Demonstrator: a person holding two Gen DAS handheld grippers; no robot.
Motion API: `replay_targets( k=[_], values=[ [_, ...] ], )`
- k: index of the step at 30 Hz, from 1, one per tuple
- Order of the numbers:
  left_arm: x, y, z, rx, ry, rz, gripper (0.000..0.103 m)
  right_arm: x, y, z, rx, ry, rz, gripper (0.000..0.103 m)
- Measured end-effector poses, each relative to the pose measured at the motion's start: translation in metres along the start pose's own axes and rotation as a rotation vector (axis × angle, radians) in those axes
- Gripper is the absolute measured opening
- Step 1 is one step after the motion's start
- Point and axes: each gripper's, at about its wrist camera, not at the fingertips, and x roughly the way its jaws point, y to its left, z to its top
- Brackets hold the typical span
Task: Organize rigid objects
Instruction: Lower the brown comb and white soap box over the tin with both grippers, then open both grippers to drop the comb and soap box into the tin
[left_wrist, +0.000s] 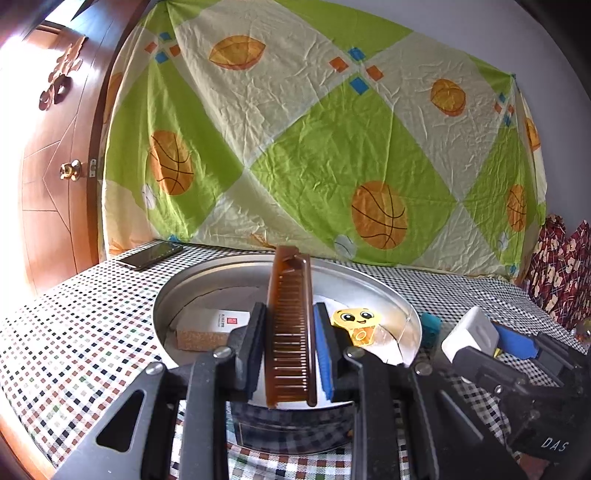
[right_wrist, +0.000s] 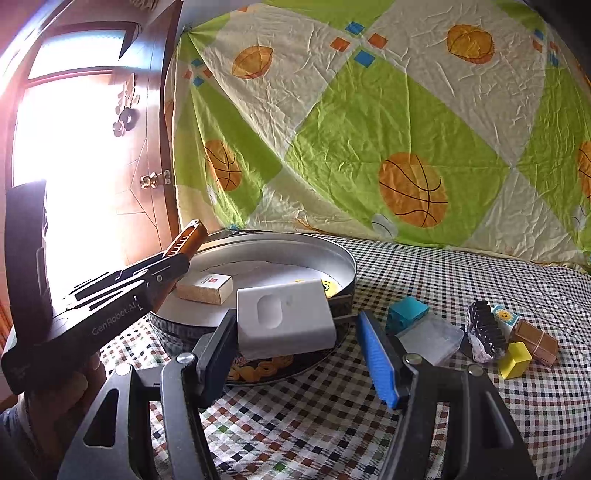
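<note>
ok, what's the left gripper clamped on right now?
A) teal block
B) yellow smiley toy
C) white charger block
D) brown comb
D: the left gripper is shut on the brown comb, which it holds over the round metal tray; the white charger block sits in the right gripper.

Basketball-print sheet (left_wrist: 314, 147) behind checked tablecloth (left_wrist: 74, 314), sunlit wooden door (left_wrist: 48, 177) left

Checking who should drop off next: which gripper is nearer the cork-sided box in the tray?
Left. The left gripper, holding the comb, hovers just right of the box; the right gripper sits beyond the tray's rim.
</note>
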Motion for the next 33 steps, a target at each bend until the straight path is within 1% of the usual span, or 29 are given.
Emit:
replay_targets(
  k=[3,8,11,14,19,22,23,26,28,32,33],
  values=[
    [0.005,0.004,0.002,-0.013,0.029,-0.005,0.024,0.000,0.000,0.007,0.005,-0.003,0.016,0.066],
    [0.010,0.008,0.009,0.004,0.048,-0.005,0.024,0.007,-0.003,0.024,0.022,0.002,0.047,0.066],
    [0.016,0.011,0.015,0.013,0.073,-0.004,0.024,0.017,-0.001,0.036,0.001,0.015,0.054,0.066],
    [0.026,0.018,0.024,-0.001,0.116,-0.014,0.024,0.031,0.001,0.046,-0.022,0.035,0.064,0.066],
    [0.047,0.024,0.034,0.009,0.205,-0.008,0.024,0.070,0.003,0.061,-0.030,0.119,0.087,0.066],
    [0.061,0.025,0.038,0.010,0.264,-0.019,0.024,0.095,0.005,0.066,-0.046,0.176,0.082,0.066],
    [0.065,0.026,0.040,0.005,0.275,-0.020,0.024,0.102,0.006,0.066,-0.054,0.194,0.076,0.066],
    [0.073,0.023,0.043,0.036,0.296,0.000,0.024,0.124,0.008,0.065,-0.072,0.254,0.062,0.066],
    [0.078,0.022,0.044,0.058,0.308,0.025,0.024,0.134,0.007,0.063,-0.073,0.283,0.061,0.066],
    [0.085,0.026,0.045,0.077,0.322,0.073,0.024,0.146,0.006,0.059,-0.044,0.313,0.078,0.066],
    [0.085,0.028,0.046,0.073,0.320,0.086,0.027,0.148,0.006,0.059,-0.032,0.317,0.089,0.066]
  ],
)
